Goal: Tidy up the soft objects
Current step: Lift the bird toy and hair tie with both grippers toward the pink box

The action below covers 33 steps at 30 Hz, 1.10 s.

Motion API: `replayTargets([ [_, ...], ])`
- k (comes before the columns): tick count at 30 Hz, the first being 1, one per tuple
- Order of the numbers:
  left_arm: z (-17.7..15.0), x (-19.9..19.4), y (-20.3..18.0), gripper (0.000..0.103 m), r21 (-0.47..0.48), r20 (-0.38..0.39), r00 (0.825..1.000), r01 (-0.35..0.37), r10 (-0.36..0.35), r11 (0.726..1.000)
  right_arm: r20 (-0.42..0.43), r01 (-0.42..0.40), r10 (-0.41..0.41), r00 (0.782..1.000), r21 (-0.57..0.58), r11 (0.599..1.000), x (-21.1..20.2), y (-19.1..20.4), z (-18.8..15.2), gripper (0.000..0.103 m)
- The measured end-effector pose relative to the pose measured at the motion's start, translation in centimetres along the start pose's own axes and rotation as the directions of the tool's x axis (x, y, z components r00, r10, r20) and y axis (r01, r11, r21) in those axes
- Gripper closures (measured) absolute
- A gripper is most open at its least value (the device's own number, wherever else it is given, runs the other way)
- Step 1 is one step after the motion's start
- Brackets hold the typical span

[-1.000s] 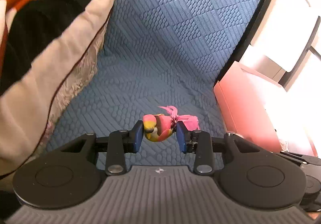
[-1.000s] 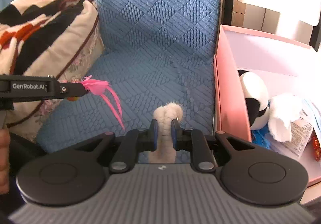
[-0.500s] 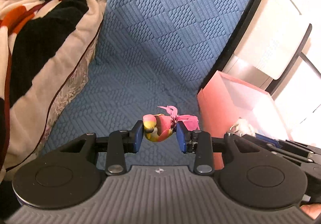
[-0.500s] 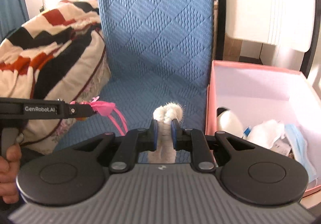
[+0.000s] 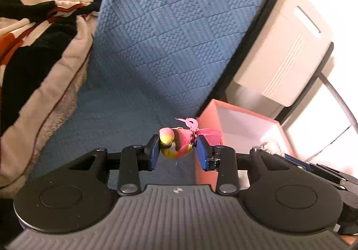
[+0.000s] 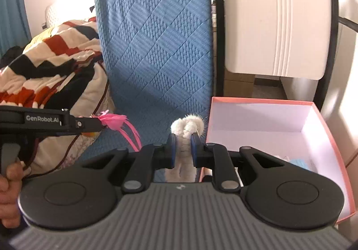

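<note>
My left gripper (image 5: 178,151) is shut on a small toy bird (image 5: 175,142), yellow, pink and red with pink tail feathers, held in the air over the blue chair seat (image 5: 125,115). From the right wrist view the same gripper (image 6: 98,125) comes in from the left, the pink feathers (image 6: 122,124) trailing from its tip. My right gripper (image 6: 183,149) is shut on a fluffy white plush piece (image 6: 186,125) that hangs down between its blue pads (image 6: 171,149). Just right of it stands the open pink box (image 6: 331,138), with soft items low inside.
A striped black, red and cream blanket (image 5: 33,37) is heaped on the left beside the blue quilted chair back (image 6: 156,37). A beige appliance (image 6: 275,26) stands behind the pink box (image 5: 226,111). A hand (image 6: 9,182) holds the left gripper's handle.
Both grippers have risen with their toys still gripped. The views now take in more of the chair back and appliance, and the box contents have sunk toward the bottom of the right view.
</note>
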<state>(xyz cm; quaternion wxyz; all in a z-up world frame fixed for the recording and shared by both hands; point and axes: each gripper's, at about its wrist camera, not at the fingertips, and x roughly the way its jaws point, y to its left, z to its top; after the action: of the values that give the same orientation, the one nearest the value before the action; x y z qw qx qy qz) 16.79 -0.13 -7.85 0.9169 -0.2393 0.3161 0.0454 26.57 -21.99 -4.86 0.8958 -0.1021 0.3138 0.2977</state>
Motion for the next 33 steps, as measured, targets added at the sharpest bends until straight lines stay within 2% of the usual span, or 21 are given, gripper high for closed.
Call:
replayTargets([
  [11, 0.9, -0.9, -5.0, 0.062, 0.032, 0.024, 0.999, 0.032, -0.033, 0.999, 0.038, 0.042, -0.041, 0.998, -0.013, 0.999, -3.1, -2.9, 2.1, 0.085],
  [21, 1.0, -0.7, -9.1, 0.062, 0.077, 0.032, 0.998, 0.054, -0.057, 0.996, 0.048, 0.076, -0.076, 0.996, 0.009, 0.997, -4.5, -5.8, 2.5, 0.085],
  [33, -0.4, 2.4, -13.8, 0.062, 0.104, -0.005, 0.996, 0.090, -0.090, 0.991, 0.024, 0.129, -0.131, 0.991, 0.051, 0.990, -5.0, -11.3, 1.1, 0.085],
])
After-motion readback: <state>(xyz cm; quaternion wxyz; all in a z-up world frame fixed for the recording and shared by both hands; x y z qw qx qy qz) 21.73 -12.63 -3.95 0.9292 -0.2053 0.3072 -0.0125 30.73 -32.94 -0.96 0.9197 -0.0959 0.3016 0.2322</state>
